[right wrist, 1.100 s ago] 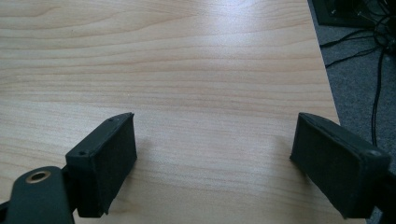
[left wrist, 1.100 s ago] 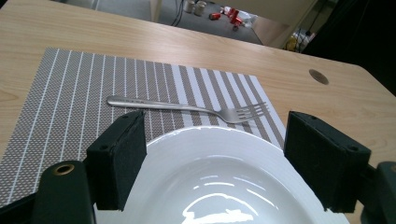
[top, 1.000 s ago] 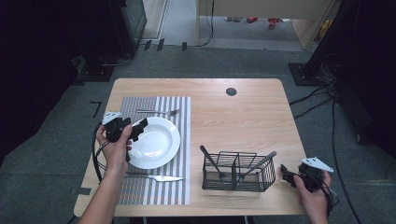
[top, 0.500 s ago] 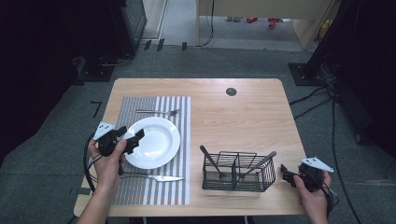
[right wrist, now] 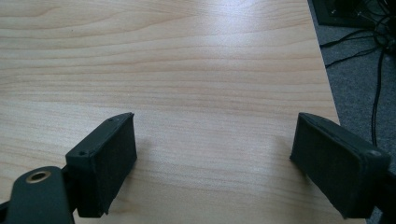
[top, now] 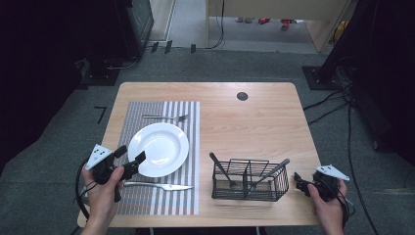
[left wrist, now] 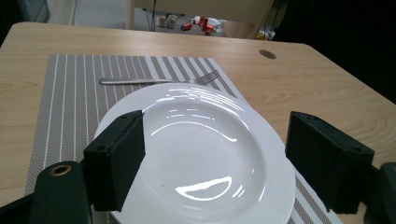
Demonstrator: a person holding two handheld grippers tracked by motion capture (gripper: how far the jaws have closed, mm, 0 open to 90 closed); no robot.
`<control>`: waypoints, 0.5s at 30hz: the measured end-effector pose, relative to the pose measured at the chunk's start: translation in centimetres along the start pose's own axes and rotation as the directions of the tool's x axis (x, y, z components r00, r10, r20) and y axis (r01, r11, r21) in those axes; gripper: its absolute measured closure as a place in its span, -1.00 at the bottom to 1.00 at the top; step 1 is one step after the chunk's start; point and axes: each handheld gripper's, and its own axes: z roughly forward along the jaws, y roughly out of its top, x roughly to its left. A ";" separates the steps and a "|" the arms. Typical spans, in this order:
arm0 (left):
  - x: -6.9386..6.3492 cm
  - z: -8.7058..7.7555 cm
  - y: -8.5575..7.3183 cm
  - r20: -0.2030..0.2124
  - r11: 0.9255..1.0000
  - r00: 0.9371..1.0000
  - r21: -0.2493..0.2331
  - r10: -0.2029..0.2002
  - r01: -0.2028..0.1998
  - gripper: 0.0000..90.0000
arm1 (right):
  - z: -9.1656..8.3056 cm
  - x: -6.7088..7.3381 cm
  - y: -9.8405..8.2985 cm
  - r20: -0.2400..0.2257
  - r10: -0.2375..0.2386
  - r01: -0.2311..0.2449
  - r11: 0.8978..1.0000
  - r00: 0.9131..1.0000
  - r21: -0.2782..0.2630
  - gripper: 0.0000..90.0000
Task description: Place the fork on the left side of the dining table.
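Plate [top: 159, 148] lies on the striped placemat [top: 147, 196] near the worktop's left edge; left tool [top: 131, 160], spread empty beside its rim, seems ready. Right tool [top: 299, 182] rests spread at the right front corner.

Lab, dark equipment racks [top: 132, 24], floor cables [top: 337, 105], test table [top: 264, 122]

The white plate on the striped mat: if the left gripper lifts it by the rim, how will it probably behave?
The plate looks glossy with bright reflections, so it is probably slippery between the jaws. It seems rigid and ceramic-like, so likely fragile if dropped. It is wide and shallow; held at one edge by the open left gripper, it may tilt down.
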 end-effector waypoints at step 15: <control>2.2 -3.4 -4.3 -0.031 1.000 0.999 0.018 0.007 -0.006 -0.54 | 0.0 0.0 0.0 0.000 -0.001 0.001 1.000 1.000 -0.001 -0.69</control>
